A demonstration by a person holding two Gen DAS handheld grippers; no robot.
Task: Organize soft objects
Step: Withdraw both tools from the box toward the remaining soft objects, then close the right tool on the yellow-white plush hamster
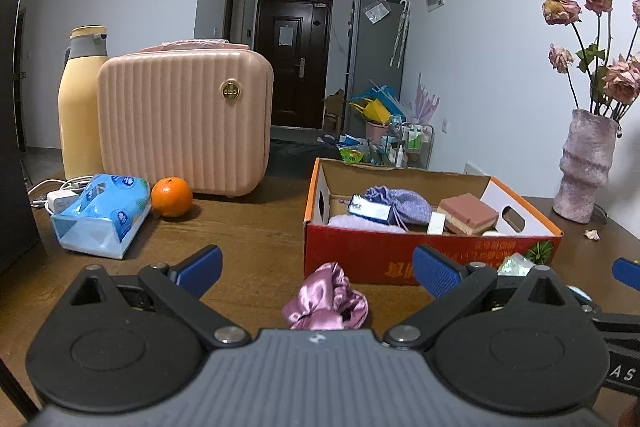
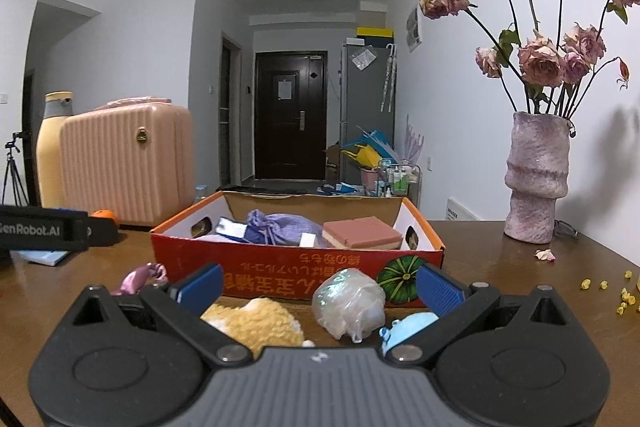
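Observation:
A red cardboard box (image 1: pixel 360 259) (image 2: pixel 280 267) stands on the brown table and holds a lilac drawstring pouch (image 1: pixel 400 203) (image 2: pixel 288 227), a pink sponge block (image 1: pixel 466 213) (image 2: pixel 360 233) and a small blue-white pack (image 1: pixel 370 209). My left gripper (image 1: pixel 318 273) is open, with a pink satin scrunchie (image 1: pixel 326 303) (image 2: pixel 142 277) lying between its fingers in front of the box. My right gripper (image 2: pixel 318 285) is open over a yellow plush toy (image 2: pixel 256 321), a clear mesh bath puff (image 2: pixel 348 303) and a light blue soft item (image 2: pixel 404 327).
A pink ribbed case (image 1: pixel 184 123) (image 2: pixel 128 163), a yellow thermos (image 1: pixel 78 107), an orange (image 1: pixel 172 197), a blue tissue pack (image 1: pixel 102 213) and a white charger (image 1: pixel 60 199) stand at the left. A pink vase of dried roses (image 1: pixel 584 163) (image 2: pixel 536 179) stands at the right.

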